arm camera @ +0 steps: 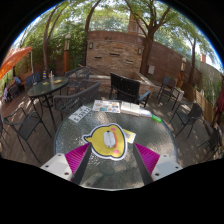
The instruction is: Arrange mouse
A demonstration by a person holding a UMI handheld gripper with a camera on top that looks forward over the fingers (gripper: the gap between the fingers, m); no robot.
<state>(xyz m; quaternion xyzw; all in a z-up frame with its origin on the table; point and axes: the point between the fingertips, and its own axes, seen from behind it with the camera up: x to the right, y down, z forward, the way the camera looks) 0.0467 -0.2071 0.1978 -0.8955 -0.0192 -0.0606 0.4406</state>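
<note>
The hand-held gripper [110,163] is held above a round glass-topped table [85,170] on an outdoor patio, its two fingers spread wide, with the magenta pads [147,157] showing on their inner faces. Nothing is held between the fingers. Just ahead of them, roughly centred on the gap, lies a yellow mouse pad [106,141] with a pale border and a cartoon figure printed on it. A mouse as such cannot be made out; a darker patch sits on the upper part of the mouse pad, but whether that is the mouse or part of the print cannot be told. Beyond the mouse pad, at the far side of the table, several flat printed sheets [107,106] lie side by side, with further pale papers [133,111] just beside them. A dark metal chair [126,88] stands behind the table on its far side. Off to the left stands a second table with chairs [45,92]. A brick wall [118,50] closes the background, and trees [150,20] rise over the patio.
</note>
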